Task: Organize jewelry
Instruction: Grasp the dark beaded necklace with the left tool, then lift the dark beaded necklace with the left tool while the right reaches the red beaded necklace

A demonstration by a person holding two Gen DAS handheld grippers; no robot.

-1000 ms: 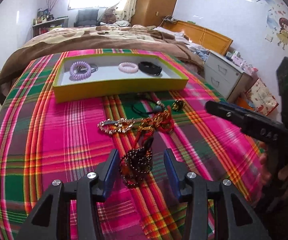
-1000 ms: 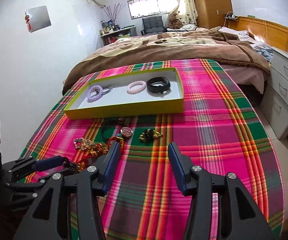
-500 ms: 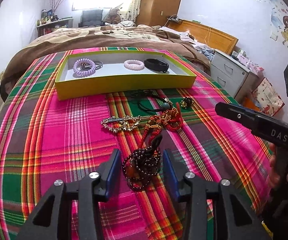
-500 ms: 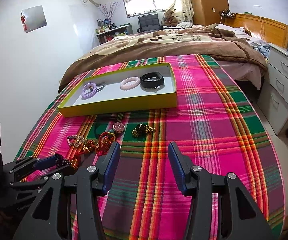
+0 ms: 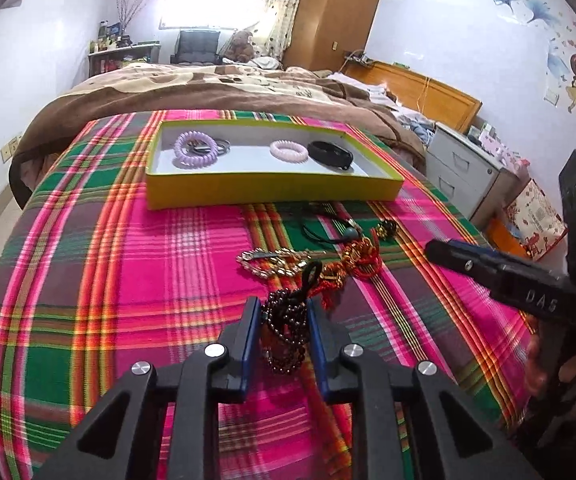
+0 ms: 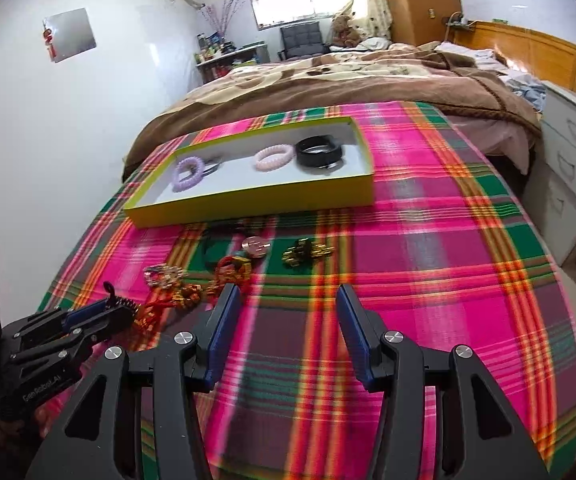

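- Box [image 5: 272,196] holds four pieces — several lie loose on cloth [image 5: 128,260].
- Left gripper [image 5: 282,320] clamps beads [image 5: 288,332]; right gripper [image 6: 284,320] jaws apart, empty.

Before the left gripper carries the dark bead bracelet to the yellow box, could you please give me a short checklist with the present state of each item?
1. Left gripper shut on the dark bead bracelet: ok, both pads press the beads.
2. Bracelet free of the red cord jewelry: cannot tell, red strands lie right beside it.
3. Free floor in the yellow box: ok, bare white floor between the purple coil tie and the pink coil tie.
4. Right gripper out of the way: ok, open and empty, off to the side.
5. Bracelet lifted off the plaid cloth: cannot tell.
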